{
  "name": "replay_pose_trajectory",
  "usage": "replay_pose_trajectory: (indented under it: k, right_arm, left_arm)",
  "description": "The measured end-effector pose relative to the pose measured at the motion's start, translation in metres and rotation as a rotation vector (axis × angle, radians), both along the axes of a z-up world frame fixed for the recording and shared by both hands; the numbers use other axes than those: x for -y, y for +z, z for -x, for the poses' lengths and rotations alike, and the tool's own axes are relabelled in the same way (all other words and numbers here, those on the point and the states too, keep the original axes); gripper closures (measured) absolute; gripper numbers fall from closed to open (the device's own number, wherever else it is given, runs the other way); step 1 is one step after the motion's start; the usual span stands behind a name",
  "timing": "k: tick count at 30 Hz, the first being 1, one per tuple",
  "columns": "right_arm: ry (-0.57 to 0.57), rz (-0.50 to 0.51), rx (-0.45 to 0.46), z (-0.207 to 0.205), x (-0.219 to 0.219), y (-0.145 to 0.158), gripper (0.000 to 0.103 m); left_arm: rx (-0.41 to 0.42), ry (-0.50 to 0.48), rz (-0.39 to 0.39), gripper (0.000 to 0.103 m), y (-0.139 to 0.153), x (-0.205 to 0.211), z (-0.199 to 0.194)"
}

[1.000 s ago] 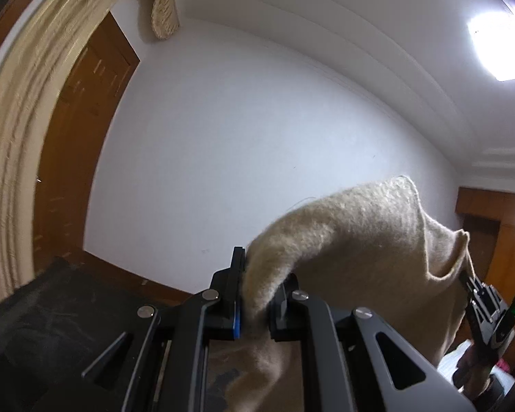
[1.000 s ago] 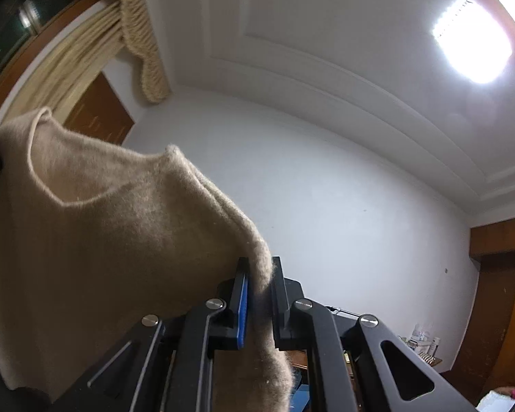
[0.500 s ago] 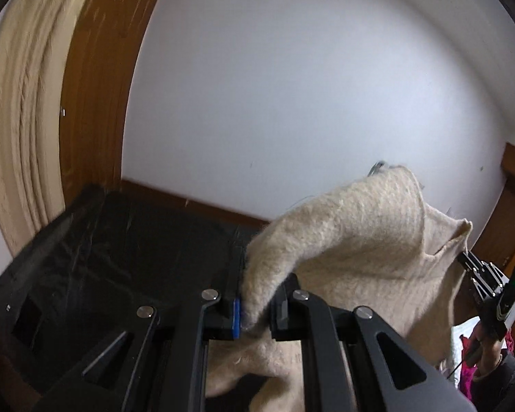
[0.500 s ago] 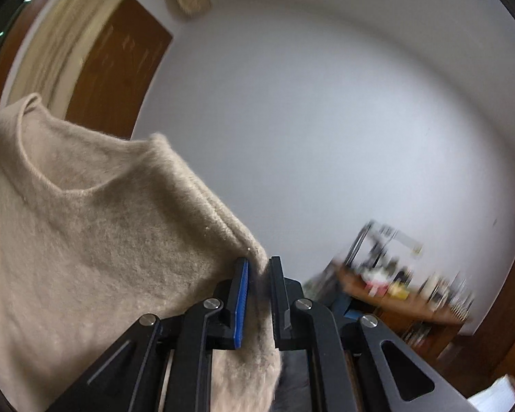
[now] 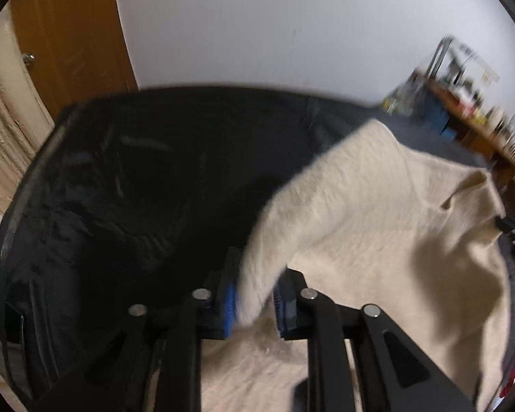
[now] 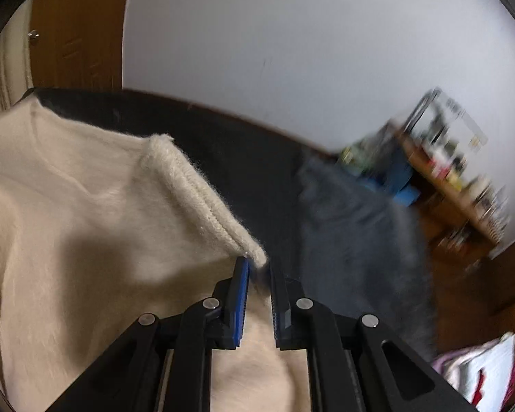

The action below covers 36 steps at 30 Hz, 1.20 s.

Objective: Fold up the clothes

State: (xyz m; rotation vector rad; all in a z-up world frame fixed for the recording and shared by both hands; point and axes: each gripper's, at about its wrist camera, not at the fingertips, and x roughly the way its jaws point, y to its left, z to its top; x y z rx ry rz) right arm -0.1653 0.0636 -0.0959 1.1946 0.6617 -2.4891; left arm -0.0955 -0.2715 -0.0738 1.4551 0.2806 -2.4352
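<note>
Beyond right tongs (image 6: pixel 257 274) pinching sweater (image 6: pixel 86 223) hem, grey garment (image 6: pixel 360 240) seen only there, left tongs (image 5: pixel 255 285) opening around sweater.

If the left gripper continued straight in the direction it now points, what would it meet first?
Probably the beige sweater itself: its fabric passes between the opening jaws of the left gripper and drapes ahead of them. Beyond it lies the black surface; depth is unclear in this blurred view.

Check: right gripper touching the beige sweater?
Touching. Right wrist view: the right gripper is shut on the sweater; its ribbed edge sits between the pads.
</note>
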Motion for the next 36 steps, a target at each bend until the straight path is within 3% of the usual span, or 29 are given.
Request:
replay_pose_trajectory:
  k: [1,3,4,6,7,8,11,17,22,25,27,31,36]
  right_arm:
    - [-0.012,0.005,0.025,0.004,-0.001,-0.008,0.088]
    - [-0.037,0.002,0.044,0.004,-0.002,-0.016,0.086]
    - [-0.053,-0.006,0.043,0.005,-0.003,-0.022,0.081]
    - [-0.082,-0.010,0.058,0.017,-0.010,-0.026,0.065]
    - [-0.093,-0.003,0.074,0.025,-0.016,-0.027,0.043]
    - [-0.099,0.024,0.103,0.023,-0.019,-0.027,0.030]
    - [-0.118,0.103,0.150,0.008,-0.024,-0.017,0.030]
    - [-0.128,0.147,0.105,-0.050,-0.013,0.021,0.030]
    - [-0.025,0.146,0.159,-0.047,0.013,0.001,0.030]
    - [0.030,0.123,0.188,-0.051,0.033,-0.014,0.030]
    - [0.055,0.125,0.209,-0.057,0.039,-0.020,0.030]
    - [0.087,0.090,0.201,-0.067,0.045,-0.027,0.030]
    - [0.066,0.059,0.205,-0.069,0.032,-0.038,0.030]
  left_arm:
    - [0.025,0.009,0.004,0.068,-0.010,0.005,0.004]
    - [0.069,0.031,0.002,0.048,-0.027,0.016,0.003]
    - [0.077,0.038,-0.011,0.046,-0.033,0.024,-0.001]
    - [0.092,0.052,-0.037,0.042,-0.045,0.041,-0.007]
    - [0.096,0.059,-0.050,0.040,-0.049,0.048,-0.013]
    - [0.096,0.064,-0.062,0.038,-0.049,0.054,-0.021]
    - [0.087,0.064,-0.080,0.035,-0.045,0.067,-0.052]
    - [0.103,-0.047,-0.142,0.033,-0.030,0.062,-0.125]
    - [0.124,-0.169,-0.186,0.027,-0.035,0.018,-0.167]
    - [0.139,-0.218,-0.113,0.024,-0.048,-0.014,-0.176]
    - [0.156,-0.195,-0.024,0.024,-0.060,-0.024,-0.176]
    - [0.222,-0.013,0.197,0.019,-0.080,-0.003,-0.174]
    - [0.184,0.185,0.313,0.019,-0.062,0.056,-0.186]
